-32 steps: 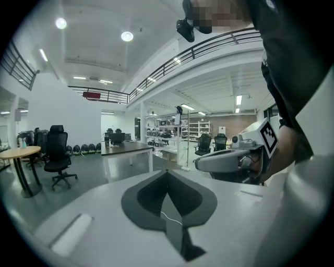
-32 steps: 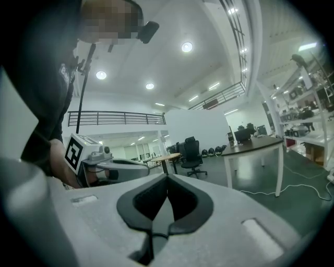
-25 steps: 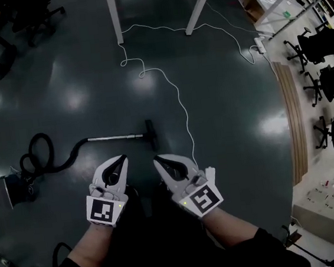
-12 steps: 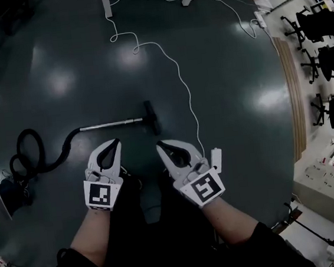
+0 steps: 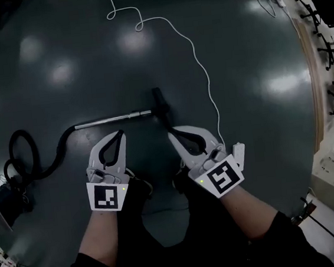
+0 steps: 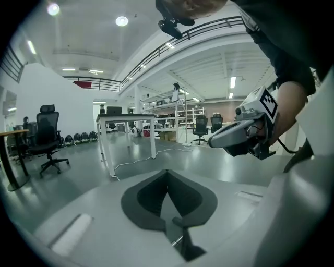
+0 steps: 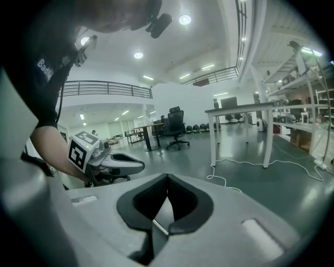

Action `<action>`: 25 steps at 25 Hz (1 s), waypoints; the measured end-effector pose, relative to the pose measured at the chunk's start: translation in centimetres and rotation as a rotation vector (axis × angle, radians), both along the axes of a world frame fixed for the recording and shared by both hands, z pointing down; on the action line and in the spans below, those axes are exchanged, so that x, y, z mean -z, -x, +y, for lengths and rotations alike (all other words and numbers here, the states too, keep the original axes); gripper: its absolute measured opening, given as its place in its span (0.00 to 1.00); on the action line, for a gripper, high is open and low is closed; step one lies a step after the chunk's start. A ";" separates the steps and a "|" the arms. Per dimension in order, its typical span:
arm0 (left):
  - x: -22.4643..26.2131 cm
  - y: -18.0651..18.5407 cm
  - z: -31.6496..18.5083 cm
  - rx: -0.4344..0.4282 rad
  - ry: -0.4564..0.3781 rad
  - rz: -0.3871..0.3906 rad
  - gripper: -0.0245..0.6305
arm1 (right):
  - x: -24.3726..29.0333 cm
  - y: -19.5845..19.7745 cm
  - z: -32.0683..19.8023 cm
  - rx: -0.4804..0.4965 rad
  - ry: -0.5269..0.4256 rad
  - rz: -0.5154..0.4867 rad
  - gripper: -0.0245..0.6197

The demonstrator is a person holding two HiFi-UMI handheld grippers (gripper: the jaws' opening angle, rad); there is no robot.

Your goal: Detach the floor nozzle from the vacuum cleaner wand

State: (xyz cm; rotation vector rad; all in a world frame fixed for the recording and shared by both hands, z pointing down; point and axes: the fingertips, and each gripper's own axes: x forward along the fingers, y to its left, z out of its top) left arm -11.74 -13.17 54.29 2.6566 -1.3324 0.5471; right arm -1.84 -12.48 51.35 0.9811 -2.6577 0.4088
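Lower and closer in than a second ago, left tool (image 5: 121, 133) and right tool (image 5: 171, 133) are both clenched on nothing, floor nozzle (image 5: 161, 104) is still on the wand (image 5: 115, 119) lying on the floor just ahead, so I'd say approach step, jaws need opening next.

We see the black floor nozzle (image 5: 160, 104) lying on the dark floor (image 5: 241, 51), joined crosswise to the right end of the silver wand (image 5: 112, 118). The wand lies flat, and its left end meets a black hose (image 5: 39, 168).
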 end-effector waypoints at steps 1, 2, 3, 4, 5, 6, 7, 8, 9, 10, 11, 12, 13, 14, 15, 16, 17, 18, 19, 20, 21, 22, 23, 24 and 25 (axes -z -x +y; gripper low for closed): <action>-1.6 -0.1 -0.1 -0.027 -0.013 -0.030 0.04 | -1.6 0.0 -0.4 0.004 -0.004 0.004 0.04; -3.2 -0.1 -0.3 -0.051 -0.023 -0.056 0.04 | -3.2 -0.1 -0.7 0.006 -0.005 0.006 0.04; -4.8 -0.2 -0.4 -0.066 -0.025 -0.071 0.04 | -4.8 -0.1 -1.0 0.007 -0.003 0.007 0.04; -6.3 -0.2 -0.5 -0.072 -0.021 -0.078 0.04 | -6.3 -0.2 -1.3 0.012 -0.001 0.009 0.04; -7.7 -0.2 -0.6 -0.076 -0.017 -0.079 0.04 | -7.8 -0.4 -1.5 0.023 -0.001 0.015 0.04; -9.1 -0.3 -0.7 -0.083 -0.015 -0.081 0.04 | -9.2 -0.5 -1.7 0.037 -0.001 0.022 0.04; -10.4 -0.5 -0.8 -0.097 -0.014 -0.085 0.04 | -10.6 -0.5 -1.9 0.054 0.001 0.028 0.04; -11.7 -0.7 -0.8 -0.117 -0.013 -0.090 0.04 | -12.0 -0.5 -2.1 0.071 0.004 0.033 0.04; -13.1 -0.9 -0.8 -0.141 -0.009 -0.096 0.04 | -13.3 -0.4 -2.4 0.089 0.008 0.036 0.04; -14.5 -1.2 -0.8 -0.165 -0.002 -0.103 0.04 | -14.5 -0.3 -2.6 0.109 0.010 0.039 0.04; -16.0 -1.3 -0.7 -0.190 0.008 -0.111 0.04 | -15.7 0.0 -2.9 0.131 0.013 0.044 0.04; -17.5 -1.5 -0.6 -0.214 0.020 -0.121 0.04 | -16.8 0.3 -3.1 0.157 0.016 0.050 0.04; -19.0 -1.6 -0.4 -0.237 0.033 -0.136 0.04 | -17.8 0.6 -3.2 0.186 0.017 0.059 0.04; -20.5 -1.7 -0.2 -0.262 0.045 -0.155 0.04 | -18.9 0.9 -3.3 0.217 0.016 0.072 0.04; -22.0 -1.8 0.0 -0.290 0.055 -0.182 0.04 | -19.9 1.2 -3.3 0.249 0.012 0.088 0.04; -23.5 -1.9 0.1 -0.319 0.064 -0.214 0.04 | -21.0 1.4 -3.4 0.280 0.006 0.104 0.04; -24.9 -2.0 0.0 -0.347 0.072 -0.246 0.04 | -22.0 1.7 -3.4 0.309 0.002 0.115 0.04; -26.2 -2.1 0.0 -0.373 0.082 -0.275 0.04 | -23.1 1.9 -3.4 0.337 0.001 0.120 0.04; -27.4 -2.1 -0.1 -0.395 0.094 -0.301 0.04 | -24.3 2.2 -3.3 0.362 0.003 0.120 0.04; -28.5 -2.2 -0.2 -0.418 0.109 -0.323 0.04 | -25.4 2.4 -3.3 0.386 0.011 0.122 0.04; -29.6 -2.2 -0.2 -0.443 0.129 -0.344 0.04 | -26.6 2.5 -3.3 0.410 0.024 0.131 0.04; -30.8 -2.3 -0.2 -0.470 0.152 -0.364 0.06 | -27.7 2.5 -3.2 0.436 0.040 0.146 0.05; -31.9 -2.4 -0.1 -0.499 0.175 -0.386 0.09 | -28.9 2.6 -3.0 0.464 0.057 0.165 0.08; -33.0 -2.4 -0.1 -0.526 0.195 -0.408 0.10 | -30.0 2.6 -2.9 0.493 0.072 0.188 0.09; -34.2 -2.4 -0.1 -0.549 0.212 -0.431 0.10 | -31.0 2.6 -2.6 0.523 0.082 0.213 0.10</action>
